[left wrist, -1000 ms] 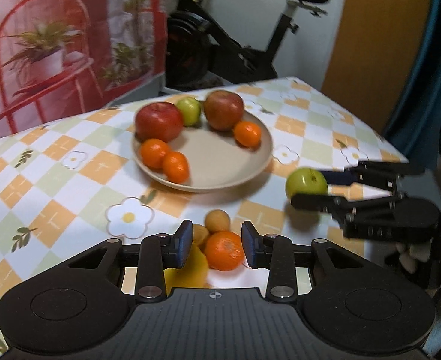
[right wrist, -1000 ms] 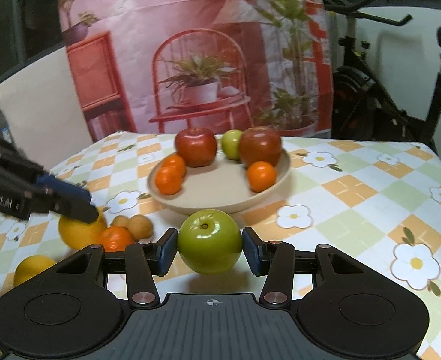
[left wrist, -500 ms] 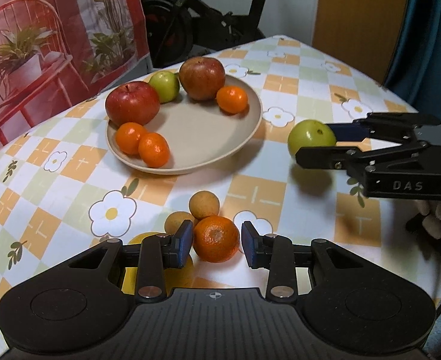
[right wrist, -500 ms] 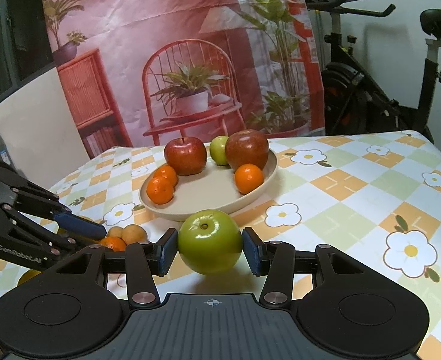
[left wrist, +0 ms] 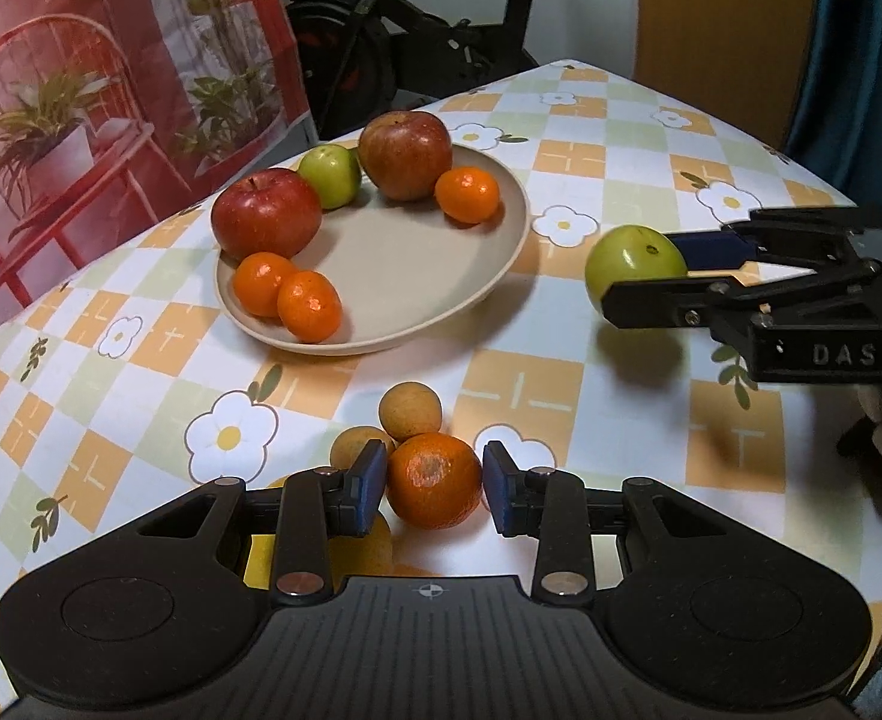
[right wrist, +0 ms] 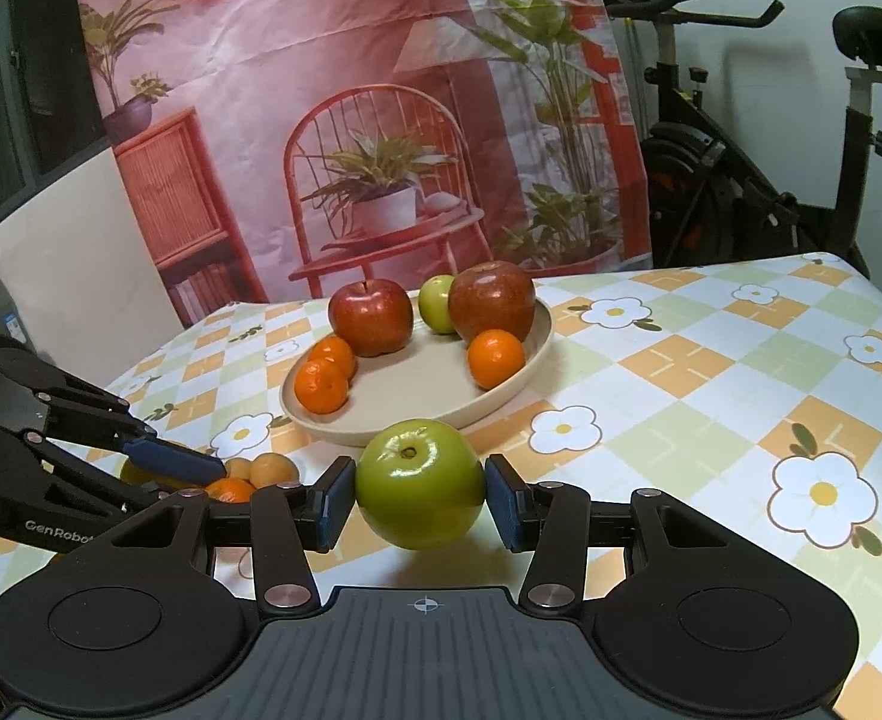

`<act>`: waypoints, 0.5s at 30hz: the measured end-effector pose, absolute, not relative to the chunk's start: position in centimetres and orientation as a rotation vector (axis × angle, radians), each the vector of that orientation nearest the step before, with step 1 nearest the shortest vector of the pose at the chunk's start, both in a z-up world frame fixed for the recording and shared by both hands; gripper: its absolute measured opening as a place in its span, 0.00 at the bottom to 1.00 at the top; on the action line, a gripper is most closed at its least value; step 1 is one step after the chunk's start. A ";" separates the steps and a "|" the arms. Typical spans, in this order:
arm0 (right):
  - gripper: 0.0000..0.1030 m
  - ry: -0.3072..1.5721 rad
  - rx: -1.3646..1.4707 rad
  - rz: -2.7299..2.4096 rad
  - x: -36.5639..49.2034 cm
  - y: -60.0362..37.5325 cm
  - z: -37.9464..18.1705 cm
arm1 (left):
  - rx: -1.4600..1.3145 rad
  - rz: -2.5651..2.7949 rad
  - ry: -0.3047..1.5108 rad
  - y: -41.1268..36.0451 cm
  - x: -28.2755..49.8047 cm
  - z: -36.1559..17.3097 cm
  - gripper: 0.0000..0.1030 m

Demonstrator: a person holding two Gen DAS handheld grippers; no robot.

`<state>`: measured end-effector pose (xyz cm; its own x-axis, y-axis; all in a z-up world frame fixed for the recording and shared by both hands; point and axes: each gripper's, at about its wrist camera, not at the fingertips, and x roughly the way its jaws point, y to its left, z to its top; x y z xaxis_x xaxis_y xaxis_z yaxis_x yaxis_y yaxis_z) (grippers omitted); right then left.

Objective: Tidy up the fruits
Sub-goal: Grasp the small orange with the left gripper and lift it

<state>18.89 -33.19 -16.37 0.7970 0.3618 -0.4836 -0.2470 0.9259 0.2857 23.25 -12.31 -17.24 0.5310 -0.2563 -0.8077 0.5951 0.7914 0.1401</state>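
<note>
Gripping a green apple [right wrist: 420,486] between its blue pads, the right claw [right wrist: 420,495] carries the fruit clear of the table [right wrist: 711,396], its shadow lying on the cloth beneath. That apple hangs just short of the beige plate [right wrist: 531,354], which already carries two red apples, a small green one and three mandarins. The stem dimple tips up and slightly toward the camera; round as it is, the apple has hardly any long axis, its stem line running roughly upright.

Over on the other side, the left claw [left wrist: 435,483] brackets a loose mandarin [left wrist: 434,480] resting on the table beside two small tan fruits [left wrist: 410,411], with a yellow fruit [left wrist: 345,546] partly hidden under the claw's left finger. Its jaws stand narrowly apart with a sliver of gap on either side of the mandarin: no squeeze yet, by my reading. The mandarin's navel faces up at the camera.

Step in hand looks like collecting stragglers onto the plate. Next, the right claw wants a short carry forward over the rim, down onto the bare middle, then release. The left must pinch without nudging the tan neighbours.
</note>
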 end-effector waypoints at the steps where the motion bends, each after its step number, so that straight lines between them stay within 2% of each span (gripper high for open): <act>1: 0.42 0.560 0.213 0.329 18.9 -33.2 -16.4 | 0.423 -0.524 0.878 -12.3 23.4 -17.3 0.38; 15: 0.42 0.561 0.217 0.331 18.9 -33.1 -16.4 | 0.381 -0.546 0.825 -12.2 22.6 -16.0 0.36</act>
<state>18.85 -33.13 -16.36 0.7959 0.3642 -0.4836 -0.2474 0.9247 0.2894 22.62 -12.16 -16.04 0.5552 -0.3062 -0.7733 0.5921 0.7984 0.1090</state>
